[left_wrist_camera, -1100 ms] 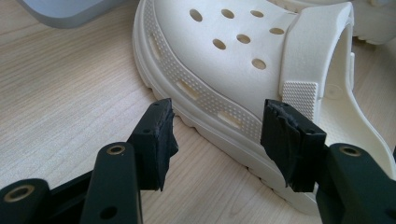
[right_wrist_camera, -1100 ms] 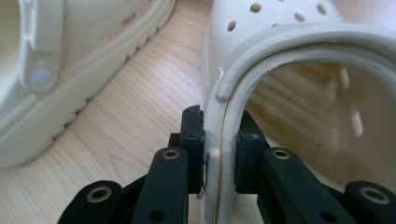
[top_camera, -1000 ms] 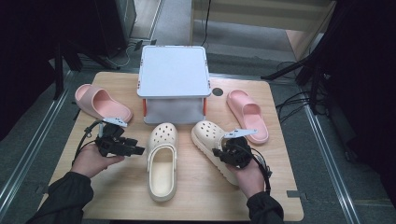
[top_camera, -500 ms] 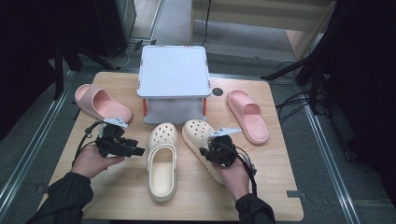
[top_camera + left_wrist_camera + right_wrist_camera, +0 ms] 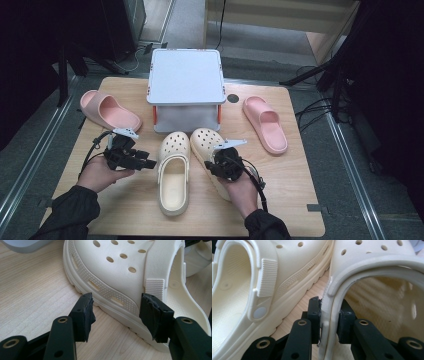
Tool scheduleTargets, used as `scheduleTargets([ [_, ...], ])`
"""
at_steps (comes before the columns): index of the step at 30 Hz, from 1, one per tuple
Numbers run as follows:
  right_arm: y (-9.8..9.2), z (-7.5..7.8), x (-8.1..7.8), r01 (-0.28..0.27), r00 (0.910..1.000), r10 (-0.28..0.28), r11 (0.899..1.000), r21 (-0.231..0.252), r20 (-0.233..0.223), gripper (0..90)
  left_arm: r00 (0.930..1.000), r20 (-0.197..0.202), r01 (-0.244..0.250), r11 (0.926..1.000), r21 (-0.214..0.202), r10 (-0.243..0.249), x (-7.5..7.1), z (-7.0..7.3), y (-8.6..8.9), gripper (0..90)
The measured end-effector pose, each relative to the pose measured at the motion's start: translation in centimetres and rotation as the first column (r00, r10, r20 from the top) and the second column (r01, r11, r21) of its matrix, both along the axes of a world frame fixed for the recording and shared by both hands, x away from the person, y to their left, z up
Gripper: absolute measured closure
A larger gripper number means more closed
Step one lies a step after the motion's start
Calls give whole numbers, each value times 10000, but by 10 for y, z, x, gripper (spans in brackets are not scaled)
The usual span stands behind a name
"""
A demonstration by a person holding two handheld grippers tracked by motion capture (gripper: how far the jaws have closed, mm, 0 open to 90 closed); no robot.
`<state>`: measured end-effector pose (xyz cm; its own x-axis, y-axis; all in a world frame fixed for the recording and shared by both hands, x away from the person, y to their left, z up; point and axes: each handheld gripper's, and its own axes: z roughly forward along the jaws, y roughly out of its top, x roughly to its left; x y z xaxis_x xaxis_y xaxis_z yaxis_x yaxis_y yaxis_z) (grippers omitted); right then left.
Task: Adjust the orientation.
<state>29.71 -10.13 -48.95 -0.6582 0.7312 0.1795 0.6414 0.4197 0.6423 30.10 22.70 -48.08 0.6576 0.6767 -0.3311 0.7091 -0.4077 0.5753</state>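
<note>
Left tool (image 5: 148,163): jaws spread wide, holding nothing; in the left gripper view they point at the outer side of the left cream clog (image 5: 120,277), just beside its sole edge but apart from it.
Right tool (image 5: 329,315): jaws pinched narrow on the side wall of the right cream clog (image 5: 372,270), one jaw outside the rim and one inside.
Cream clogs: both near the middle of the worktop (image 5: 295,200), toes pointing far, side by side and close; in the right gripper view a thin strip of wood shows between them.
Pink slides: one pink slide (image 5: 107,111) at the far left, the other pink slide (image 5: 266,123) at the right, well apart from the clogs.
Grey stand (image 5: 186,80): far centre, just beyond the clog toes.
Risk: the right grip takes only a thin, soft rim, so I judge the clog could twist or slip out if lifted; it might also nudge its neighbour. How deep the jaws sit is hard to tell.
Change: half a second ago the right clog's toe angled away to the right; it now lies closer to and more parallel with the left one. The left tool has stayed where it was.
</note>
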Motion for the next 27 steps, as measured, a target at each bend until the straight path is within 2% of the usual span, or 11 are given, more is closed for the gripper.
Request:
scheduleTargets([
  [3,0,1,0,-76,10000,76,10000,51,-22,735,10000,54,-15,10000,3,15,0,0,0,439],
  [6,-7,7,1,-138,9999,133,9982,592,90,713,9999,124,-21,10000,-15,21,-1,0,1,442],
  [8,-13,13,0,-223,9997,212,9967,780,148,709,9999,151,-5,10000,-14,5,-1,0,1,453],
  [10,-20,18,-2,-385,9991,365,9952,897,229,736,9997,257,3,9999,-108,0,-2,0,1,489],
  [12,-28,23,-4,-494,9987,478,9925,1116,172,814,9993,359,-29,9998,-173,35,-2,2,2,510],
  [14,-36,28,-5,-505,9986,476,9893,1371,249,853,9987,502,-75,9997,-214,85,-3,3,4,533],
  [17,-46,33,-6,-559,9974,492,9898,1313,535,860,9984,545,-156,9996,-222,168,-3,3,5,579],
  [20,-58,33,-1,-528,9956,436,9923,1121,829,854,9989,460,-95,9999,-135,101,-3,1,5,611],
  [23,-71,30,7,-182,9975,106,9938,1098,697,899,9989,464,-8,10000,-52,10,-4,-1,4,625],
  [27,-82,29,17,-51,9976,-29,9935,1136,698,900,9981,609,42,10000,-20,-41,-6,-2,2,652],
])
